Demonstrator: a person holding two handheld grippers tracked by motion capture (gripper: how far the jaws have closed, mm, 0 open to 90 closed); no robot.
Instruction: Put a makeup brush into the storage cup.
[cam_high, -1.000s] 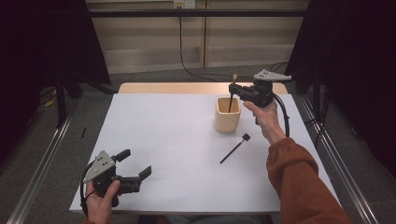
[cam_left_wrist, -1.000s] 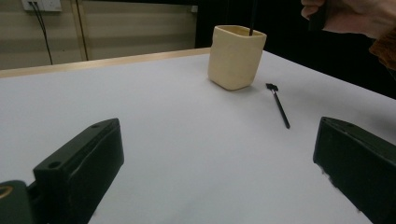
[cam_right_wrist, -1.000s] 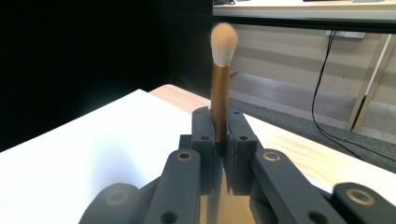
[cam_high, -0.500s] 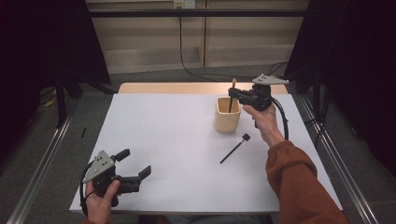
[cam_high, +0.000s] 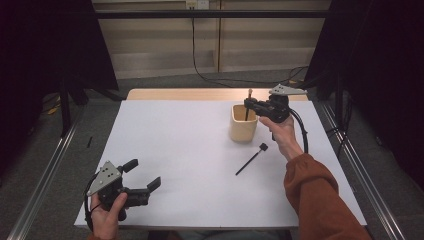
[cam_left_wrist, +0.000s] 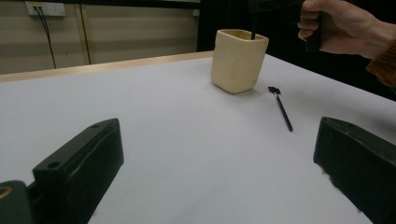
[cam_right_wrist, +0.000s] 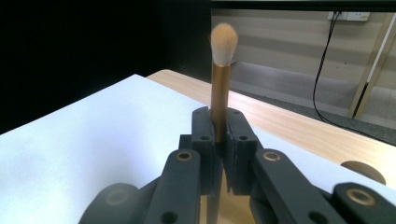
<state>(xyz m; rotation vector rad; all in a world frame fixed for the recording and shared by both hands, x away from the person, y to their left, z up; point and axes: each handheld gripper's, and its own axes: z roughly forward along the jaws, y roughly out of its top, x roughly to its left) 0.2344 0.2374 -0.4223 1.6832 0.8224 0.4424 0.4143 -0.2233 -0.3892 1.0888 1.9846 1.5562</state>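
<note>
Upright, brush (cam_right_wrist: 219, 93) in right gripper (cam_high: 248, 103) stands above cup (cam_high: 243, 125) rim.

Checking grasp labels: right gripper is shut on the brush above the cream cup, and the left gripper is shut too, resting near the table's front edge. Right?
Not quite. The left gripper is open, its fingers wide apart with nothing between them, as the left gripper view shows. The rest holds: right gripper shut on the gold-handled makeup brush above the cream cup.
</note>
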